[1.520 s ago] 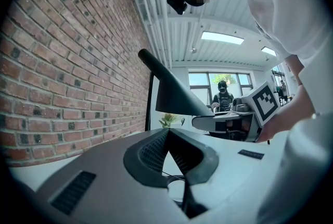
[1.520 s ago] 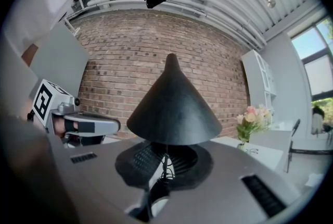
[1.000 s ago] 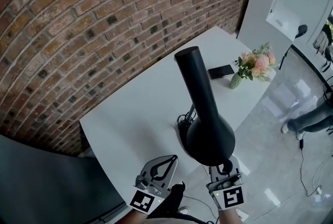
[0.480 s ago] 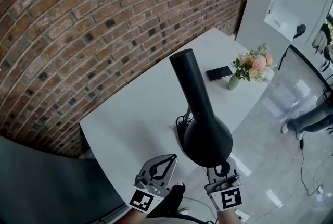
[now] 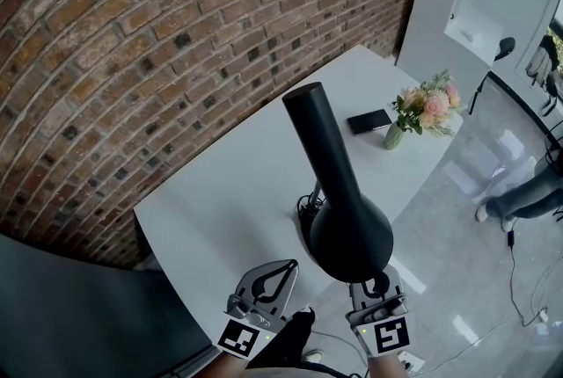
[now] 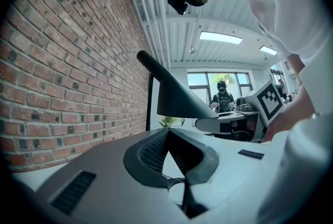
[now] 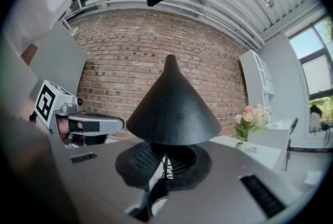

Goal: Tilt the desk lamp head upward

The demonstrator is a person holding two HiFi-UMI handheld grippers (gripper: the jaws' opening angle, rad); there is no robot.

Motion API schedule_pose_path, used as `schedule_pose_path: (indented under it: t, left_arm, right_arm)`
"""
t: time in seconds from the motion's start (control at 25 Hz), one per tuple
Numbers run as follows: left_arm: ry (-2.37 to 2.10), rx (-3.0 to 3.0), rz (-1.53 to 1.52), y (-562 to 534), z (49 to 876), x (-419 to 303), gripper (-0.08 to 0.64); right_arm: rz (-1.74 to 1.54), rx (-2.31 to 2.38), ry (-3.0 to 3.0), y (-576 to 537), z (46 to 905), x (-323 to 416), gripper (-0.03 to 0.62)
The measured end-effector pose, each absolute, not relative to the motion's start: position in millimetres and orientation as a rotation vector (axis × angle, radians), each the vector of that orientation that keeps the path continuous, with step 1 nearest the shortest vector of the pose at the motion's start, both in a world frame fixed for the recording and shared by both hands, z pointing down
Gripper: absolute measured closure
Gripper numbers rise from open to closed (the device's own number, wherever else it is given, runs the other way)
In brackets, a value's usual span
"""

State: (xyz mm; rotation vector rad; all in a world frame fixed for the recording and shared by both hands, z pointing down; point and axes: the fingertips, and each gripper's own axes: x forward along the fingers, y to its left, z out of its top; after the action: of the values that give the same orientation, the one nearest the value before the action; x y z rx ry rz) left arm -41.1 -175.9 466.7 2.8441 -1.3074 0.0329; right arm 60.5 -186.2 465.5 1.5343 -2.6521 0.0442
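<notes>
A black desk lamp with a long cone-shaped head (image 5: 339, 192) stands on the white table (image 5: 220, 183). Its wide rim faces me and its narrow end points away and up. My right gripper (image 5: 376, 279) is shut, and its tips sit right under the rim's near edge. In the right gripper view the lamp head (image 7: 171, 108) fills the middle, just above that gripper's (image 7: 164, 144) tips. My left gripper (image 5: 291, 265) is shut on nothing, to the left of the lamp head and clear of it. The left gripper view has the lamp head (image 6: 174, 98) up and to the right.
A small vase of pink flowers (image 5: 427, 112) and a dark phone (image 5: 369, 121) lie at the table's far right end. A coiled black cable (image 5: 308, 207) sits by the lamp's foot. A brick wall (image 5: 132, 60) runs behind the table. A person (image 5: 528, 200) stands on the floor at right.
The lamp head's narrow end has shifted slightly left in the head view. Both grippers have stayed almost where they were.
</notes>
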Motion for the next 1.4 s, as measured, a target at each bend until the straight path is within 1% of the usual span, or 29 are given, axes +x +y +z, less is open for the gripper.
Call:
schedule_pose_path:
  t: [1.4]
  left_arm:
    - [-1.319,2.841,-0.013,-162,460,-41,0.552]
  right_arm:
    - [0.004,1.536,-2.643,-176,450,64,0.580]
